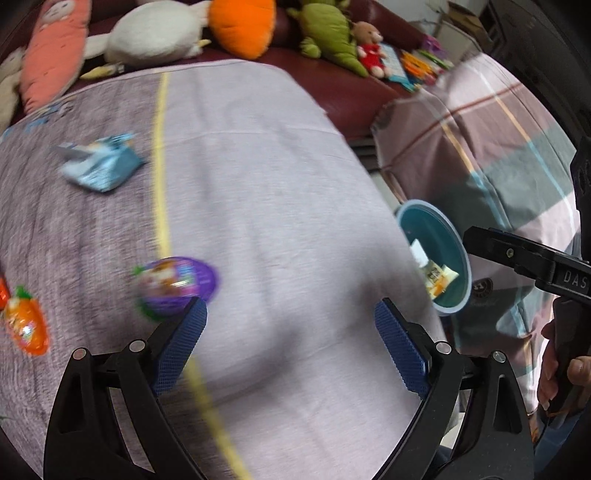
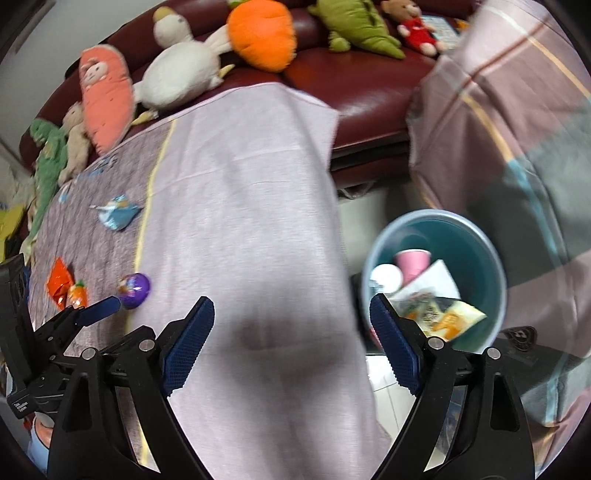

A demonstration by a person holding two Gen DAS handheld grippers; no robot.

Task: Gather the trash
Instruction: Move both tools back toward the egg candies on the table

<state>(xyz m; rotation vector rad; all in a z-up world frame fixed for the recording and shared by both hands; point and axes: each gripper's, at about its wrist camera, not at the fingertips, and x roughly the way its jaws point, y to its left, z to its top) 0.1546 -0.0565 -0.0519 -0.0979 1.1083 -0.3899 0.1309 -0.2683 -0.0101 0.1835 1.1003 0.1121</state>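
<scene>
Dark red leather sofa behind cloth-covered table.

Looks like someone's living room: dark red leather sofa piled with plush toys, cloth-covered worktop.

"DAS" (cut off) on the right gripper

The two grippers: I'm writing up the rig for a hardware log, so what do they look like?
Both the left gripper and the right gripper have black plastic frames with silver rivets. Their fingers carry blue cross-hatched pads. White lettering marks the black bodies. A bare hand grips one handle.
</scene>
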